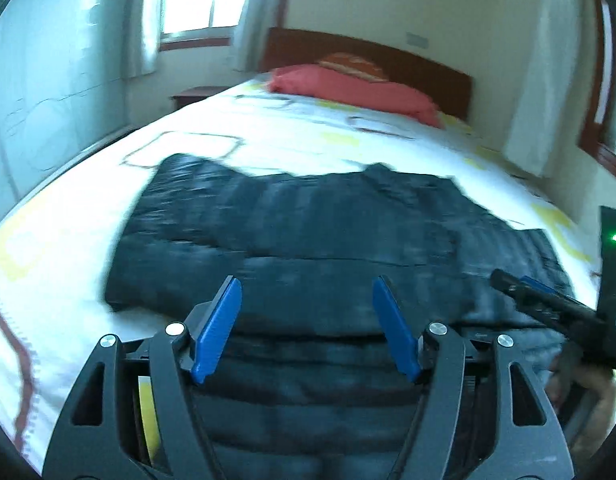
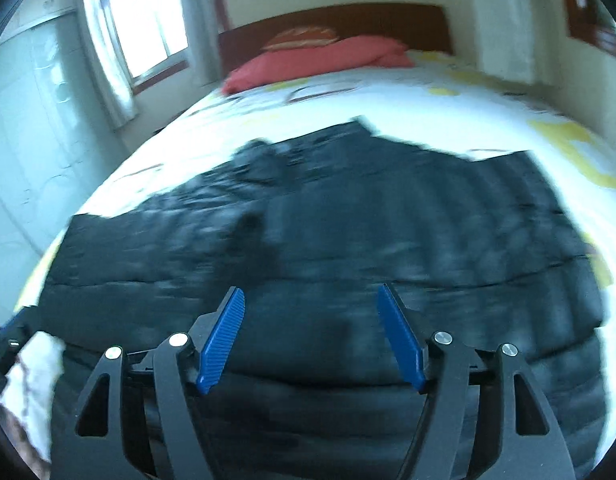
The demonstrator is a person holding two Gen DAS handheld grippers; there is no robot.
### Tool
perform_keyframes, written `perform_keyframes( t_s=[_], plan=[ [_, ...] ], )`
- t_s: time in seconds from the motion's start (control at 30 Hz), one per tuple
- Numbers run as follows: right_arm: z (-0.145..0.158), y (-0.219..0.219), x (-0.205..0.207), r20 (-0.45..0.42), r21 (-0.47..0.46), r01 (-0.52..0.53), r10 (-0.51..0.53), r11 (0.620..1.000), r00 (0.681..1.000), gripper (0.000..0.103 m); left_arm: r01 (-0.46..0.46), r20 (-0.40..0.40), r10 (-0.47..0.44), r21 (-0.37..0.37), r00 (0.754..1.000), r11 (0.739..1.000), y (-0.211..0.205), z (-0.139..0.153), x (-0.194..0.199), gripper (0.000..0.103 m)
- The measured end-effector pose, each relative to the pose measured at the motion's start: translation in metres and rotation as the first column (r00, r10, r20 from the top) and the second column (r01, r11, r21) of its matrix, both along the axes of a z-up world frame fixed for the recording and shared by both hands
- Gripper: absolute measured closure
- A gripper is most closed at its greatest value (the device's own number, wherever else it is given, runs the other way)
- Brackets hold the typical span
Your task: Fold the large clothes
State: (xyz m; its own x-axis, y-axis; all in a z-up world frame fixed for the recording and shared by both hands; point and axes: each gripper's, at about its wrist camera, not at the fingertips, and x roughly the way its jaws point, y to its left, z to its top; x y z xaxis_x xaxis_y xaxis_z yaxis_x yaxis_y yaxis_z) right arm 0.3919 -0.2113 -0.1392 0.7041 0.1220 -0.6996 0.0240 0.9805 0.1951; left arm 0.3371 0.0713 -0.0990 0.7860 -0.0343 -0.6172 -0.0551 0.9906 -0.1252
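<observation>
Left wrist view: dark quilted jacket (image 1: 308,232) spread flat on bed (image 1: 267,128); left gripper (image 1: 307,308) and right gripper (image 2: 311,312) spread wide, empty. Suggest pinching matching hem corners, lifting evenly

Left claw (image 1: 307,292) and right claw (image 2: 311,300) both spread wide, empty, angled downward

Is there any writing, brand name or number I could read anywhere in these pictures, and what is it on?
None can be read.
The dark jacket shows no label.
The bedsheet has only coloured shapes, no letters.
The plate on the wall is too blurred to tell.
</observation>
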Motion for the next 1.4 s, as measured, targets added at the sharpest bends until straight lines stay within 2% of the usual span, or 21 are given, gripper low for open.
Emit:
perform_keyframes(
  t_s=[0.1,0.13,0.17,0.2,0.3,0.37,0.53,0.67,0.83,0.93,1.0,1.03,1.1,1.13,1.2,1.27,1.4],
  plan=[
    [-0.008,0.025,0.014,-0.023,0.002,-0.024,0.024,1.000,0.999,0.037,-0.048,-0.022,0.048,0.003,0.999,0.999,0.025,-0.006,0.004,0.035],
    [-0.015,0.033,0.022,-0.049,0.004,-0.039,0.040,0.999,0.998,0.043,-0.059,-0.029,0.059,0.005,0.998,0.998,0.031,-0.009,0.005,0.035],
    [-0.022,0.040,0.027,-0.071,0.011,-0.050,0.051,0.999,0.996,0.062,-0.066,-0.033,0.066,0.005,0.997,0.998,0.036,-0.011,0.006,0.035],
    [-0.025,0.042,0.029,-0.078,0.019,-0.058,0.059,0.998,0.995,0.073,-0.070,-0.037,0.070,0.005,0.997,0.998,0.039,-0.011,0.006,0.035],
    [-0.019,0.045,0.027,-0.050,0.012,-0.064,0.065,0.998,0.997,0.085,-0.069,-0.030,0.069,0.000,0.997,0.998,0.045,-0.009,0.006,0.035],
    [-0.010,0.039,0.020,-0.020,-0.032,-0.050,0.049,0.998,0.999,0.086,-0.066,-0.010,0.066,0.001,0.998,0.998,0.048,-0.005,0.004,0.034],
    [0.012,-0.009,0.005,0.039,-0.102,0.036,-0.032,0.994,0.999,0.087,-0.054,0.032,0.055,-0.028,0.998,0.998,0.055,0.007,0.001,0.030],
    [0.022,-0.058,0.001,0.057,-0.161,0.123,-0.115,0.979,0.992,0.087,-0.044,0.024,0.045,-0.030,0.999,0.999,0.051,0.005,0.007,0.029],
    [0.013,-0.111,-0.002,0.026,-0.189,0.195,-0.194,0.962,0.981,0.087,-0.032,-0.010,0.031,-0.029,0.999,0.999,0.039,-0.005,0.023,0.029],
    [-0.007,-0.132,0.001,-0.055,-0.149,0.193,-0.204,0.970,0.978,0.086,-0.027,-0.041,0.026,-0.011,0.999,1.000,0.032,-0.015,0.035,0.029],
    [-0.018,-0.135,0.000,-0.091,-0.132,0.182,-0.194,0.974,0.977,0.074,-0.020,-0.060,0.021,0.005,0.998,1.000,0.030,-0.019,0.041,0.029],
    [-0.018,-0.137,0.000,-0.091,-0.132,0.178,-0.191,0.975,0.977,0.072,-0.016,-0.061,0.017,0.017,0.998,1.000,0.030,-0.019,0.044,0.029],
    [-0.008,-0.136,-0.005,-0.056,-0.147,0.196,-0.206,0.970,0.977,0.051,-0.018,-0.050,0.020,0.033,0.999,0.999,0.032,-0.016,0.048,0.029],
    [-0.002,-0.137,-0.008,-0.026,-0.152,0.211,-0.218,0.966,0.976,0.049,-0.023,-0.041,0.025,0.037,0.999,0.999,0.034,-0.014,0.051,0.029],
    [0.017,-0.136,-0.011,0.051,-0.163,0.246,-0.241,0.955,0.969,0.048,-0.032,-0.041,0.033,0.030,0.999,0.999,0.037,-0.012,0.064,0.029],
    [0.026,-0.135,-0.004,0.082,-0.165,0.250,-0.239,0.954,0.968,0.049,-0.030,-0.039,0.031,0.034,0.999,0.999,0.036,-0.010,0.076,0.029],
    [0.018,-0.128,0.029,0.050,-0.148,0.195,-0.189,0.970,0.981,0.052,-0.012,-0.048,0.014,0.053,0.999,0.999,0.026,-0.013,0.102,0.029]
  ],
)
